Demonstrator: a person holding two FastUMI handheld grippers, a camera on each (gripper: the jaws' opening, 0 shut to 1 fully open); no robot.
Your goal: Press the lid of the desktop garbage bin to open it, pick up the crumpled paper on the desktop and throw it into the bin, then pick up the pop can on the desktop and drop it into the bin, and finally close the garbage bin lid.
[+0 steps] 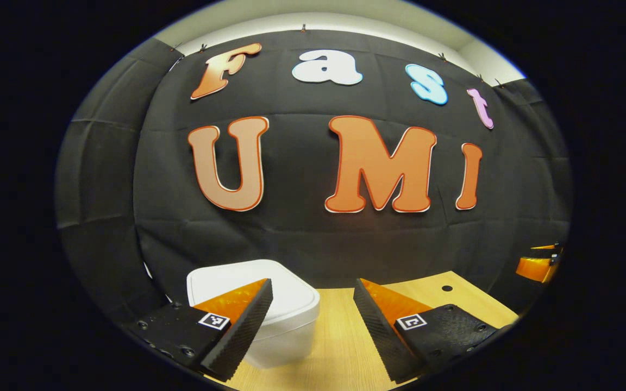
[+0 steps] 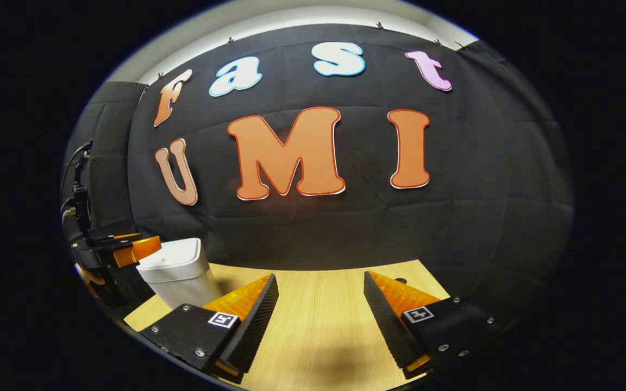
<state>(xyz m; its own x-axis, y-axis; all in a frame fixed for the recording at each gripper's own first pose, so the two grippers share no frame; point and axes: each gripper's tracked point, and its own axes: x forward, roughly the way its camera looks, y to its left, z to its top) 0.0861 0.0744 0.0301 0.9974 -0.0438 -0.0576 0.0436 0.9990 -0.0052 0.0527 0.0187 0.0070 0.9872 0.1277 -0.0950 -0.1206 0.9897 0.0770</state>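
The wooden tabletop is lying bare between the tools, with a small dark hole showing near its far edge. The left tool is hovering level above the tabletop, fingers spread wide and gripping nothing, its left finger overlapping the bin from this angle. The right tool is likewise hanging spread and empty, well apart from the bin. The white garbage bin is standing upright at the tabletop's left end, its lid sitting closed.
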